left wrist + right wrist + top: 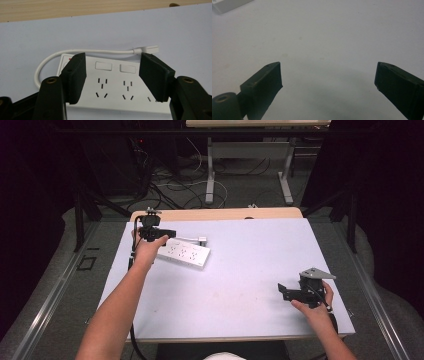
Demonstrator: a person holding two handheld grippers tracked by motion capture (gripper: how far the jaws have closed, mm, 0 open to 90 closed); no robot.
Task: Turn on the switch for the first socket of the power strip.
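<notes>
High view: forearms enter nearest the camera, and we follow each to its tool. At left, the left gripper [151,231] is held over the near-left end of the white plastic rectangular power strip [184,252], which lies flat toward the far left of the pale lavender-topped desk [240,285]. At right, the right gripper [300,290] is held low above bare desk, well apart from the strip.

Left gripper view: two black jaws stand apart with the strip's socket face [115,87] showing between and beyond them; we see no pad pressing on it. A thin white cord [47,62] loops from the strip's left end and runs along its far side to a flat white plug [147,49] lying on the desk just behind the strip.

Right gripper view: the jaws stand wide apart over bare desk, nothing between them; a corner of the strip [229,5] shows at the upper left.

We judge the step in hand to be the left gripper's work at the strip, with no grip on it now. A next move on the plug or cord would call for lining the jaws up with that slim part, then closing gently so the strip does not slide.
</notes>
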